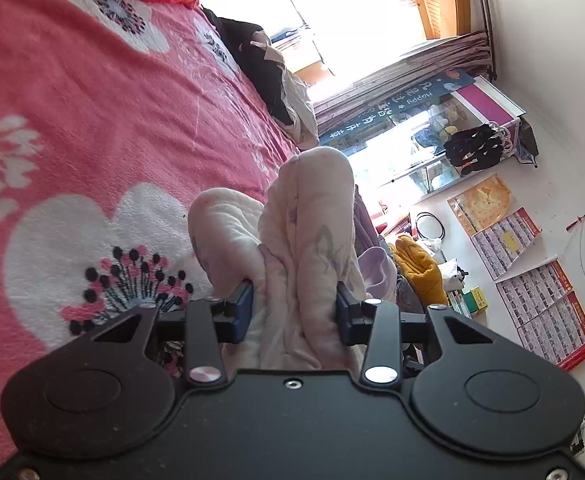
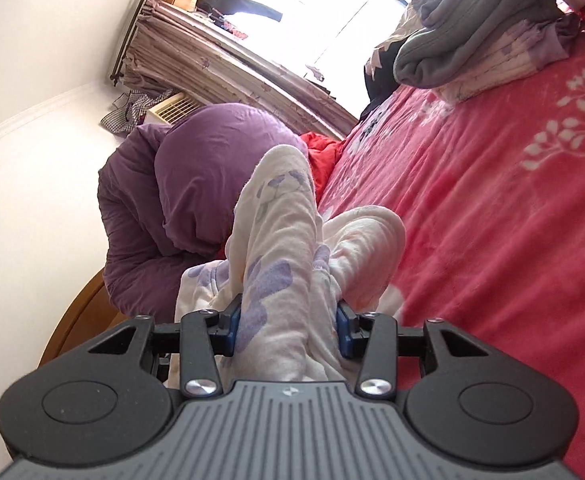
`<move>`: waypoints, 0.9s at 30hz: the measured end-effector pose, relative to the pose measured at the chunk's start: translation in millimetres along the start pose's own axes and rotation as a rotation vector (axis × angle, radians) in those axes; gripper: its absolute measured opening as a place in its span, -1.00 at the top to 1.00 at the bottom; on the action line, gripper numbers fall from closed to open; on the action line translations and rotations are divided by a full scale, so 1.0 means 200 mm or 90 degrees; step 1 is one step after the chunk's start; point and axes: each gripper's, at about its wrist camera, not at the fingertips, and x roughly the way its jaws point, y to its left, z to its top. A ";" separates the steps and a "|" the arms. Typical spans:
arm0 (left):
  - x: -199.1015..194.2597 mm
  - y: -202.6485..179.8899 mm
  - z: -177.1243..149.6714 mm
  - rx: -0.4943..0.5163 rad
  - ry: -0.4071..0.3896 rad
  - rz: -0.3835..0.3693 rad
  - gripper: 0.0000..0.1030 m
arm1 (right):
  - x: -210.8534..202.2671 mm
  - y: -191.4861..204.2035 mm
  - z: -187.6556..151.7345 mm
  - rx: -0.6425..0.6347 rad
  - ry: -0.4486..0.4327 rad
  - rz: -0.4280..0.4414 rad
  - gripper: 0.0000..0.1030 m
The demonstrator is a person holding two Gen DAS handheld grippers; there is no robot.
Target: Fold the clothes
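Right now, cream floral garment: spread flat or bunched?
Bunched. The cream floral garment stands in thick folds, pinched by the left gripper and right gripper, raised above the pink blanket.

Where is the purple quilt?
In the right wrist view, the purple quilt is bundled left of centre against the white wall, beside the pink bed.

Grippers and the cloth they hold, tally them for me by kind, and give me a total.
Grippers: 2, the left gripper and the right gripper, each shut on fabric.
Pale floral garment: 1 as far as I can tell, gripped at two places.
Total: 3.
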 end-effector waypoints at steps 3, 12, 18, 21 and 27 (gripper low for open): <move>0.13 0.01 0.05 -0.017 0.007 -0.001 0.24 | 0.02 -0.09 0.09 0.020 -0.011 -0.007 0.14; 0.54 -0.02 0.52 -0.023 -0.007 -0.023 0.24 | 0.37 -0.13 0.54 -0.031 -0.040 -0.009 0.14; 0.85 0.05 0.89 -0.030 -0.032 -0.045 0.24 | 0.77 -0.18 0.96 -0.048 -0.058 -0.015 0.14; 0.99 0.14 1.01 -0.039 -0.036 -0.043 0.24 | 0.97 -0.22 1.10 -0.077 -0.063 -0.025 0.14; 1.23 0.40 1.13 -0.064 -0.037 -0.019 0.24 | 1.32 -0.41 1.19 -0.107 -0.063 -0.082 0.14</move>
